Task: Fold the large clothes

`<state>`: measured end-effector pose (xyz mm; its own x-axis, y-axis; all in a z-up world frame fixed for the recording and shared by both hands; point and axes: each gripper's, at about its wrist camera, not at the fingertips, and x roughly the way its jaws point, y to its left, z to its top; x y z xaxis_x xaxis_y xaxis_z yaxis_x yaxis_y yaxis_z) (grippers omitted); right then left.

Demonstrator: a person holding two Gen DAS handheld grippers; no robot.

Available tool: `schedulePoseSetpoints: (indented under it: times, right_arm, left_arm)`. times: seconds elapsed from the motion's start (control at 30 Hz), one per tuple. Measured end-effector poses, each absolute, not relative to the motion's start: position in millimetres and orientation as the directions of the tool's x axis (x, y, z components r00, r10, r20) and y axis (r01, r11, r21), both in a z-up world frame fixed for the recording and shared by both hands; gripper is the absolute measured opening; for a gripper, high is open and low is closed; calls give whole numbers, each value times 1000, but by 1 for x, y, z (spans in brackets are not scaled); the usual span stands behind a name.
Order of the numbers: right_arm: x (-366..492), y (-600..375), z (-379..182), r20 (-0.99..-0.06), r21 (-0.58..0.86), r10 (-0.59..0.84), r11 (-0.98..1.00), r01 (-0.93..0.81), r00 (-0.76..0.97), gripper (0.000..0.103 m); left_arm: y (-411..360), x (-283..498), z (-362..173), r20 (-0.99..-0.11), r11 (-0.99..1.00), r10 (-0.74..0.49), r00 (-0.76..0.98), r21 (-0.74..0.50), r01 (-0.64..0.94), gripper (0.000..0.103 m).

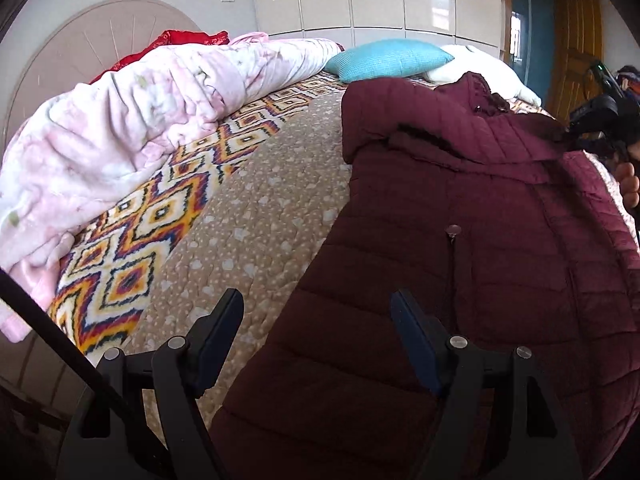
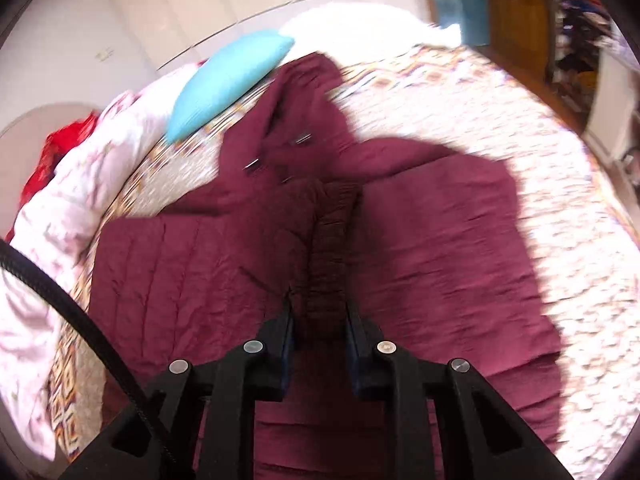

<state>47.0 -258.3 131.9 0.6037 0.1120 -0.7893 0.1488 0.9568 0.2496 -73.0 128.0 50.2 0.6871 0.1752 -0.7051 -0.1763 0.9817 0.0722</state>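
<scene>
A maroon quilted puffer jacket [image 1: 460, 248] lies spread on the bed, hood toward the pillows. My left gripper [image 1: 318, 312] is open and empty, hovering over the jacket's left edge near its hem. In the right wrist view the jacket [image 2: 420, 248] lies flat with its hood at the far end. My right gripper [image 2: 320, 312] is shut on a bunched fold of the jacket, a dark ribbed strip [image 2: 328, 248], and holds it above the rest. The right gripper also shows in the left wrist view [image 1: 592, 120] at the jacket's far right edge.
The bed has a tan dotted quilt [image 1: 248, 216] over a diamond-patterned blanket [image 1: 132, 248]. A pink rumpled duvet [image 1: 120, 120] lies along the left. A turquoise pillow [image 1: 388, 58] and a white pillow [image 1: 484, 64] are at the head. A wooden door [image 1: 576, 40] stands at the right.
</scene>
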Motion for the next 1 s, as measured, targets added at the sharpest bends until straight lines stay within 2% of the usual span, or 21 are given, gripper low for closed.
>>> schedulePoseSetpoints:
  times: [0.2,0.3,0.37,0.5,0.53,0.57,0.63,0.77,0.8,0.83,0.87,1.0]
  right_arm:
    - [51,-287,103,-844,95,-62,960,262,533,24]
    - [45,-288,103,-840,88,-77,958,274,538,32]
    - [33,-287,114,-831,96,-80,955,282,551,43]
    - [-3,-289,140,-781,114,-69,962,250,621,49]
    - [-18,-290,146,-766,125,-55,965,232,640,56]
    - [-35,-291,150,-747,135,-46,966,218,663,69]
    - [-61,-293,152,-725,139,-38,970,200,687,83]
    - [-114,-305,133,-772,214,65,963,162,633,83]
    - [-131,-313,126,-784,245,86,953,177,615,82]
    - [-143,-318,122,-791,261,99,947,188,603,77]
    - [-158,-325,117,-801,276,108,940,203,589,72]
    - [-210,-348,108,-808,268,76,930,250,585,71]
  left_arm:
    - [127,-69,53,-716,985,141,684,29,-173,75]
    - [127,-70,52,-731,984,134,669,18,-178,75]
    - [128,-72,54,-730,984,130,671,14,-175,75]
    - [133,-77,60,-720,982,139,679,13,-188,75]
    - [136,-79,62,-720,981,135,681,2,-193,75]
    - [140,-80,63,-721,980,130,681,-10,-198,75]
    - [147,-81,63,-729,979,115,675,-31,-200,75]
    - [157,-81,51,-773,980,101,626,-32,-197,75]
    - [159,-82,48,-777,979,101,621,-32,-200,75]
    - [163,-83,45,-787,978,101,609,-34,-207,75]
    - [165,-84,43,-793,977,95,602,-40,-207,75]
    - [175,-83,36,-808,977,53,586,-79,-197,75]
